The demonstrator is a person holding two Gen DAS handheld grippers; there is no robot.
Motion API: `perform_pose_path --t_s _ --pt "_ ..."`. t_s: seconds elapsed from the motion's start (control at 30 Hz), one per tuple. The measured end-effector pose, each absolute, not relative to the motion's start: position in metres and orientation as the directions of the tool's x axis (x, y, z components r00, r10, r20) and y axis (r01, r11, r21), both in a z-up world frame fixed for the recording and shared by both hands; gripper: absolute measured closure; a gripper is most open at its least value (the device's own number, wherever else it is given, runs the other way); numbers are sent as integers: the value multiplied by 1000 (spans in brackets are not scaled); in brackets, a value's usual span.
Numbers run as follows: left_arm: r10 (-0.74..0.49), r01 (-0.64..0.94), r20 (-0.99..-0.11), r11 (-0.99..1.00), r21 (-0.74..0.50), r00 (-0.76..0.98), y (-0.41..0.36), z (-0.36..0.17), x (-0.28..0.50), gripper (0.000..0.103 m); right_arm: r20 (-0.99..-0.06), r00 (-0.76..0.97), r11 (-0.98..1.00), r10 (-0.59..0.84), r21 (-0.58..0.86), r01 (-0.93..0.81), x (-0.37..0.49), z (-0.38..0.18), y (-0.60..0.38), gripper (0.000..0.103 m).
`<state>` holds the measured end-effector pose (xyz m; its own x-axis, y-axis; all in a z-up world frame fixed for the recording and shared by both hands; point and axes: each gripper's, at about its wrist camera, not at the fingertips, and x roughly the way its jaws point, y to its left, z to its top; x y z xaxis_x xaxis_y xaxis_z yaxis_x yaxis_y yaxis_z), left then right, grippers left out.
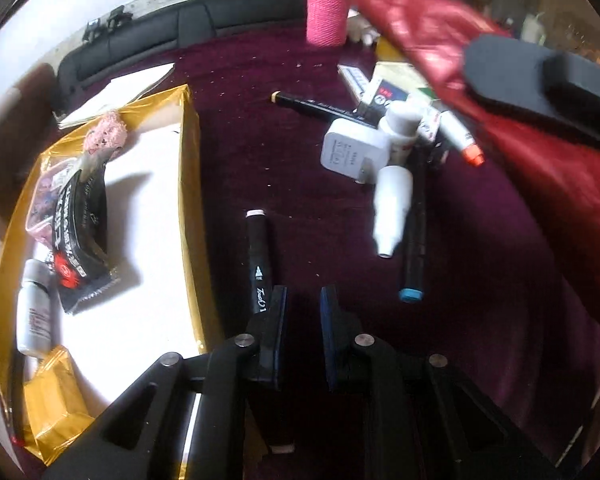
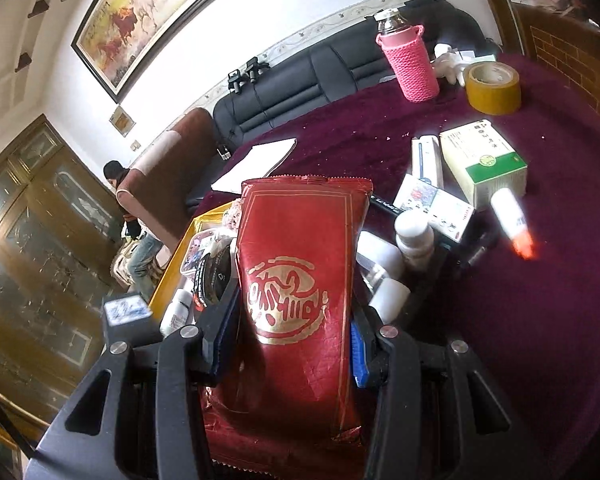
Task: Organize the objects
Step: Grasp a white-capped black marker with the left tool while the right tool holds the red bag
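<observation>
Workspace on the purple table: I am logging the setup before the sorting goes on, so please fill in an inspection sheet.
Surface: purple cloth, with pale crumbs.
Job's things: gold box holding a black packet and a small bottle; red packet held above the table.
Clutter: white charger, white bottles, black markers, green-and-white carton, tape roll, pink-sleeved flask.
Grippers: right gripper shut on the red packet; left gripper holds nothing, fingers close together.
Cables: nothing seen on the table.
Surroundings: black sofa, framed painting, a seated person.
</observation>
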<state>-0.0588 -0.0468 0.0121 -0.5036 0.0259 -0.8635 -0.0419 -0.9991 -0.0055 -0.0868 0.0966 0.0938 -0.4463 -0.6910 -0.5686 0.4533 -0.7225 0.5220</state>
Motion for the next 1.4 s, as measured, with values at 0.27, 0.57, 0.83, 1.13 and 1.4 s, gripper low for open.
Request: perform_pose_path --t_s 0.27,0.57,0.83,1.13,1.4 --pt "-52 -9 -879 -998 64 -474 -39 5 -65 85 -533 -439 -690 -723 578 436 -99 76 122 59" --pt "0 -21 -876 -1000 11 -482 -42 12 -44 73 -470 -471 -660 -747 612 436 -99 83 150 59" --pt "-95 18 -826 -995 103 -556 -30 33 -30 52 -442 -461 -634 -770 612 472 -91 89 152 59" --pt "-160 43 -849 -986 160 -504 -23 20 -47 49 -434 -445 -618 -783 620 482 -90 87 151 59" --pt "-223 73 -871 -974 213 -438 -15 3 -77 39 -427 -456 -618 -781 635 464 -93 84 157 59"
